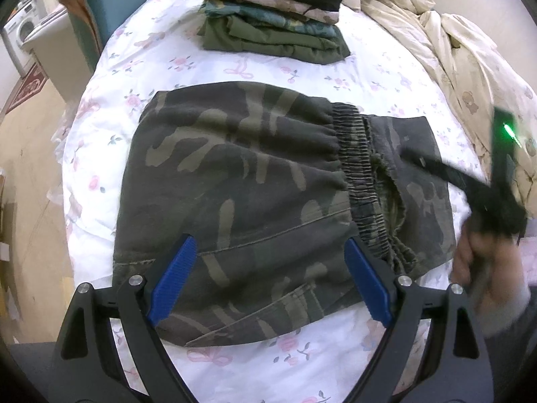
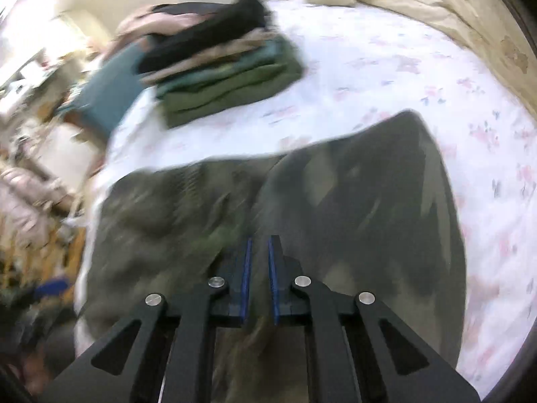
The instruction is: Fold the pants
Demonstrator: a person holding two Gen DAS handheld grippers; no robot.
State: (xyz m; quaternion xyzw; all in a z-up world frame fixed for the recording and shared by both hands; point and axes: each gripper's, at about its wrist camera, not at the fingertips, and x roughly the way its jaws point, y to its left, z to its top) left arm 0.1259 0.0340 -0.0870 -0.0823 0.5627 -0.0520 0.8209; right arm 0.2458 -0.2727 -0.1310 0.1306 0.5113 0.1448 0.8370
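Camouflage pants [image 1: 241,181] lie partly folded on the floral bed sheet [image 1: 134,77], elastic waistband [image 1: 359,168] toward the right. My left gripper [image 1: 270,268] is open, its blue pads [image 1: 174,275] spread above the near part of the pants, holding nothing. My right gripper [image 2: 260,268] is nearly closed, jaws narrow, with pants fabric [image 2: 352,201] lying under and around it; the view is blurred, so a grip cannot be confirmed. The right gripper [image 1: 470,181] and the hand holding it also show at the right edge of the left wrist view, over the pants' right end.
A stack of folded clothes [image 1: 272,13] sits at the far side of the bed, also seen in the right wrist view [image 2: 218,77]. A cream quilt [image 1: 453,50] is bunched at the right. A washing machine [image 1: 20,30] stands off the bed's left edge.
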